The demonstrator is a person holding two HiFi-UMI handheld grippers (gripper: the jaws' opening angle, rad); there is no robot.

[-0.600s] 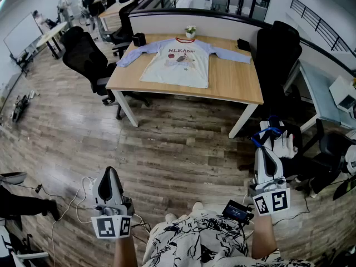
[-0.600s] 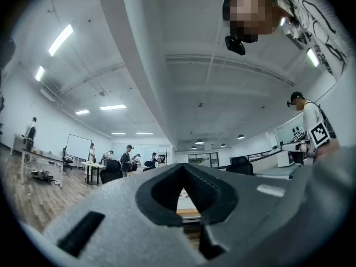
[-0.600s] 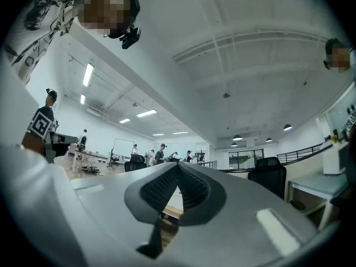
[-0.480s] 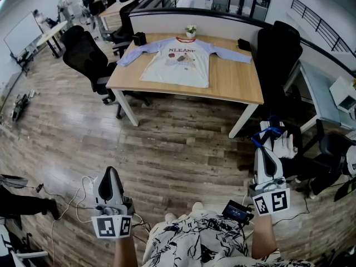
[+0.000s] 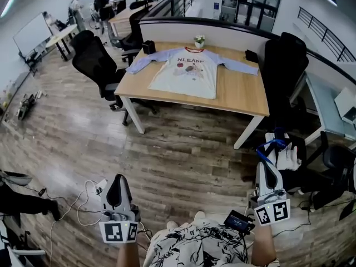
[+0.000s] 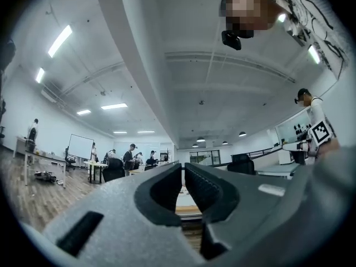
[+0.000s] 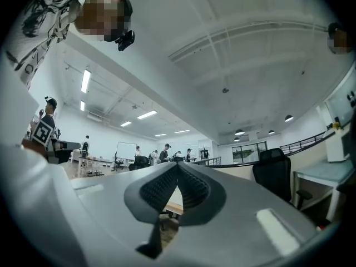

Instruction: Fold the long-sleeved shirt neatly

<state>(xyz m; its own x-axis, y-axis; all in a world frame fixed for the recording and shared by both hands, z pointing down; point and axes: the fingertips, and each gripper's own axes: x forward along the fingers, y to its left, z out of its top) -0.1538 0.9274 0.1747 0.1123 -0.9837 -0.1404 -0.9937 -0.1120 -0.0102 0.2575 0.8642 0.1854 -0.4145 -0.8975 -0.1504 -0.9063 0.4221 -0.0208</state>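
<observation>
The long-sleeved shirt [image 5: 189, 71] lies flat and face up on the wooden bench [image 5: 239, 96] at the far side of the scene, with both pale blue sleeves spread out to left and right. Its collar, trimmed in red, points to the far edge. A small flower pot [image 5: 199, 40] stands just beyond the collar.

Both tools hang well short of it, low and near, with a wide stretch of plank floor [image 5: 183, 149] between them and the bench. The left hand-held gripper [image 5: 118, 181] sits near left and points up the floor toward the bench. Its own view shows the jaws pressed together with nothing in them [image 6: 183, 177]. The right hand-held gripper [image 5: 266, 167] sits near right, and its jaws meet tip to tip, empty as well [image 7: 178, 174]. The shirt is far ahead of both, a little closer to the right one's line.

As for writing, dark lettering runs across the shirt's chest above a small printed picture, but it is too small to read with certainty. Each gripper carries black-and-white square markers and no words.

Black office chairs flank the bench, one left [image 5: 97, 65] and one right [image 5: 286, 60].
</observation>
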